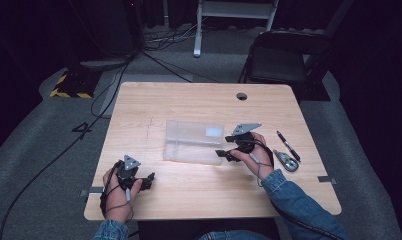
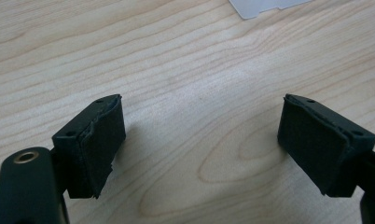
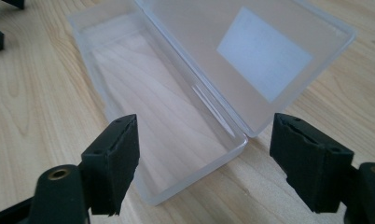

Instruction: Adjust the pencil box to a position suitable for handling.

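Looks like the job here is the clear plastic box (image 1: 194, 141), sitting mid-table with its lid flipped open toward the far edge. To do it well, I'd bring the right gripper (image 3: 202, 158) in square to the box's near corner and go slow, since it'll slide easily. Its jaws are spread wide and hold nothing. The left gripper (image 2: 199, 142) is parked near the front-left corner, jaws also apart, over bare wood.

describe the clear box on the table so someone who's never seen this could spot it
On the wooden table, look near the middle, just left of the right tool. The clear plastic box lies there open, its lid folded back flat with a white label. It is the one see-through thing; the pen is dark and thin.
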A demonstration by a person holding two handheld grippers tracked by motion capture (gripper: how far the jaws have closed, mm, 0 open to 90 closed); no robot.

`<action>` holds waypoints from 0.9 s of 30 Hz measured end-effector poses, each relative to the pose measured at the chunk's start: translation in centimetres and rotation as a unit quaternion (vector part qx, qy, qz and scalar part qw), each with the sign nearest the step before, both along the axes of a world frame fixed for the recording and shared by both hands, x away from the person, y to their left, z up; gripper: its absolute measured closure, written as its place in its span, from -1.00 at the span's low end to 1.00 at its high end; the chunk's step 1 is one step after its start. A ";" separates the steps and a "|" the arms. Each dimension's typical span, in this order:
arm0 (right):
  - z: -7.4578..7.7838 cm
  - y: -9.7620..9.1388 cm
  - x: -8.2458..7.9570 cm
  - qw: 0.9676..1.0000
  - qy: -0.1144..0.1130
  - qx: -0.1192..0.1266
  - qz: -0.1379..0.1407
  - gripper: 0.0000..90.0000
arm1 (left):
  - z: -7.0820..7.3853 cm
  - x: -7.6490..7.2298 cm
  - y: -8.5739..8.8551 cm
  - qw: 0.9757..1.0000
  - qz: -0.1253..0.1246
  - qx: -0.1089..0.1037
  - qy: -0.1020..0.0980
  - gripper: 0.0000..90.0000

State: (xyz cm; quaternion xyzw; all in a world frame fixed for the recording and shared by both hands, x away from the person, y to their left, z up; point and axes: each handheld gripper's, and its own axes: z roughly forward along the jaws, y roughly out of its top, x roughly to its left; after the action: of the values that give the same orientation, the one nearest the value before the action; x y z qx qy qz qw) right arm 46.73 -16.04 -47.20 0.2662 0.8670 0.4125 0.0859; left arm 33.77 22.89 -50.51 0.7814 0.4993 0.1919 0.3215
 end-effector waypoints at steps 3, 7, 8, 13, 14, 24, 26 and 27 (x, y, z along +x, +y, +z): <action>-0.6 0.4 0.3 1.000 0.006 -0.010 0.000 -0.45 | 0.0 -0.2 0.1 1.000 -0.001 0.002 0.001 -0.66; -1.1 0.7 0.5 1.000 0.011 -0.017 0.000 -0.45 | 0.0 -0.5 0.2 1.000 0.001 0.003 -0.002 -0.66; -1.3 0.8 0.6 1.000 0.014 -0.019 0.000 -0.44 | 0.0 -0.5 0.1 1.000 0.003 0.000 -0.001 -0.66; -1.7 0.8 0.7 1.000 0.015 -0.027 -0.004 -0.42 | 0.0 -0.6 0.2 1.000 0.003 0.000 0.000 -0.66; -1.7 0.8 0.8 0.999 0.015 -0.028 -0.004 -0.42 | 0.0 -0.7 0.2 1.000 0.004 -0.001 0.001 -0.66; -2.1 0.2 1.0 0.999 0.022 -0.038 -0.016 -0.41 | 0.0 -0.7 0.2 1.000 0.004 -0.001 0.001 -0.66; -2.3 0.2 1.0 0.999 0.025 -0.044 -0.015 -0.42 | 0.0 -0.7 0.2 1.000 0.004 -0.001 0.000 -0.66; -2.4 0.2 0.9 0.999 0.023 -0.043 -0.015 -0.42 | 0.0 -0.7 0.2 1.000 0.004 -0.001 0.001 -0.66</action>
State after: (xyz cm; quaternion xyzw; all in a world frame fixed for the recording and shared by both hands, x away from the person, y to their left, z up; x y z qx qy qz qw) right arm 47.68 -15.84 -49.55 0.2845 0.8816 0.3673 0.0833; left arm 33.09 23.07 -50.52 0.7790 0.5029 0.1920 0.3216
